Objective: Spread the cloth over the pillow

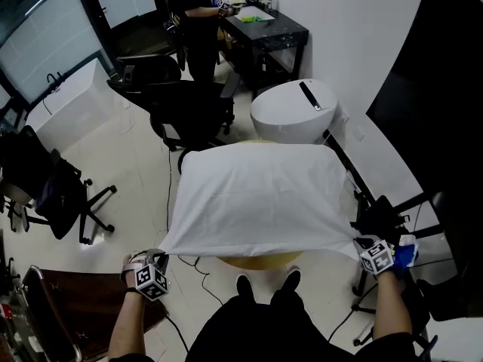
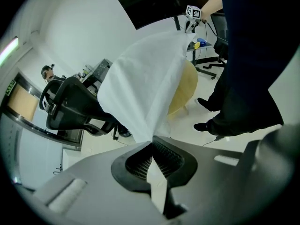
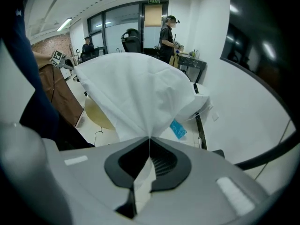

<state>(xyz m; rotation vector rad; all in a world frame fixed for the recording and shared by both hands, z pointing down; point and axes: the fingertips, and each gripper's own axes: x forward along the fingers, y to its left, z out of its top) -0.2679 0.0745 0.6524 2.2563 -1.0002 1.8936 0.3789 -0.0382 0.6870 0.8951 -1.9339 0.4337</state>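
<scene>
Head view: the white cloth (image 1: pixel 256 198) is pulled out flat and taut btw the two claws, over the round yellow pillow (image 1: pixel 253 261). The pillow sits on the floor right in front of the person's feet. The left claw (image 1: pixel 161 255) has the near-left corner and the right claw (image 1: pixel 357 240) the near-right one. The pillow's near rim pokes out under the near hem, and a thin yellow sliver shows past the far hem. So it's mostly covered, but the near side is held up off it.

Left gripper view: the left claw (image 2: pixel 152 142) is clamped tight on its corner, w/ a tag of fabric poking back through the pads. The cloth (image 2: pixel 140 88) fans away to the right claw (image 2: pixel 190 25) at the other corner. The pillow (image 2: pixel 185 90) bulges below the sheet.

Right gripper view: same story here. The right claw (image 3: pixel 150 138) is closed hard on its corner, w/ fabric bunched btw the pads. The cloth (image 3: pixel 136 88) runs across to the left claw (image 3: pixel 63 62), and there's yellow pillow (image 3: pixel 98 114) under the sheet's lower edge.

My read: this is the lay-down step, w/ the cloth positioned but not yet released. Next move prob. needs both corners lowered together, evenly, so the near hem drops over the near rim before either claw lets go. Tugging toward the feet could drag the far hem off the pillow.
</scene>
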